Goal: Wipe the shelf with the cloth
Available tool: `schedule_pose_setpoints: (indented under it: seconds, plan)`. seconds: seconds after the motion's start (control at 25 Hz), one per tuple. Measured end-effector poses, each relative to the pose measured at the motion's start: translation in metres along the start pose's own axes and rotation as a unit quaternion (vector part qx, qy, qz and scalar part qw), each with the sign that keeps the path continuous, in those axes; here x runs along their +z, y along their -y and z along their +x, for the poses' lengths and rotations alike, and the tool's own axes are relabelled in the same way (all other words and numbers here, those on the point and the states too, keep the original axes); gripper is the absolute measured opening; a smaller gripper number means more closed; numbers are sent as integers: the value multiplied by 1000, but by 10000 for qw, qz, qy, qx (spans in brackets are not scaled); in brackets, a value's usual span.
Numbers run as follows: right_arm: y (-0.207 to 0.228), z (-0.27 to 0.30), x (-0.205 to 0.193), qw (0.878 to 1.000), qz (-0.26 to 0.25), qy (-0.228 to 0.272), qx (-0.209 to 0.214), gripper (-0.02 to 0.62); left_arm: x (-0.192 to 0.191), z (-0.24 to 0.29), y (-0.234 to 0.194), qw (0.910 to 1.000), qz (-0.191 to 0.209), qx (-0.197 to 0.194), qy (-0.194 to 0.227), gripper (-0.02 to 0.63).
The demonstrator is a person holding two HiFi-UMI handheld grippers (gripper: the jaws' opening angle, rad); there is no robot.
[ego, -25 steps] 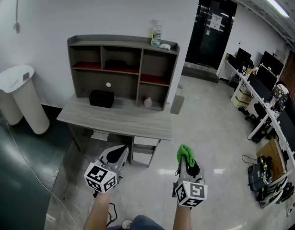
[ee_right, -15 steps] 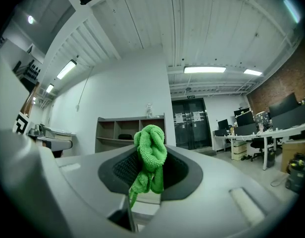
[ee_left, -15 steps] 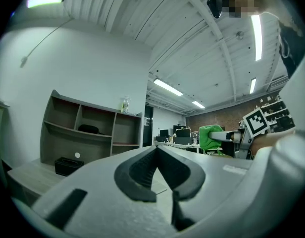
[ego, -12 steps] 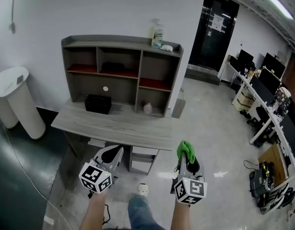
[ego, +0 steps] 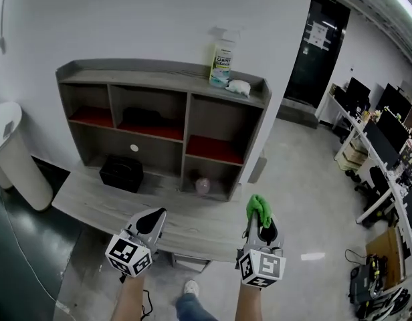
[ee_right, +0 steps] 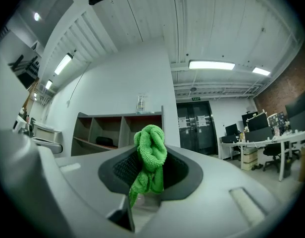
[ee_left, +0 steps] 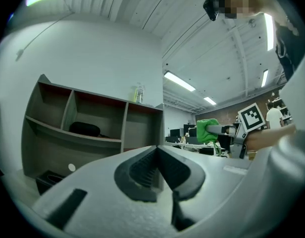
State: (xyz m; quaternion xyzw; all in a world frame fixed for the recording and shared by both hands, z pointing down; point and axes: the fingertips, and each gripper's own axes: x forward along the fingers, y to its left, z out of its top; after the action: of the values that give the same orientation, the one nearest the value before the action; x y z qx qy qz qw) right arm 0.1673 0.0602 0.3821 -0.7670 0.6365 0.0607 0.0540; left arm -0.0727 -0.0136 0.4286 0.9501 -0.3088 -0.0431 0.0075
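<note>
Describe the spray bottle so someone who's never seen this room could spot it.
Find the grey shelf unit against the white wall. On its top board, near the right end, stands the spray bottle: the only upright thing there, beside a low white wad.

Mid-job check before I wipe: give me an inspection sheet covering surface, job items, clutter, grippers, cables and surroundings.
Surface: grey desk top below the shelf.
Job's things: shelf against the wall; green cloth held up in front of it.
Clutter: spray bottle and white rag on the shelf top; black box on the desk.
Grippers: left gripper shut, empty; right gripper shut on the green cloth.
Cables: thin cable hanging on the wall at left.
Surroundings: white bin left; office desks and dark door right.
</note>
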Motion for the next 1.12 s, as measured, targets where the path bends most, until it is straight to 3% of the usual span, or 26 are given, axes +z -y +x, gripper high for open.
schedule_pose_setpoints:
  seconds: [0.24,0.4,0.6,0.8,1.12]
  plan:
    - [15,124,-19,9996,-123,-108,214,109,-6,107,-58,9999,24,143,-33,-2]
    - [14,179,-26,9991,-105,-149,381,109,-11,148,-78,9997,-48,241,-38,-2]
    - [1,215,-28,9984,-186,-144,509,109,-12,175,-89,9997,-42,244,-77,-2]
    - [-6,242,-27,9990,-287,-107,312,109,-5,198,-101,9999,69,72,-95,-2]
    - [-17,282,-35,9952,-908,-373,45,108,10,221,-114,9996,112,-251,-45,-2]
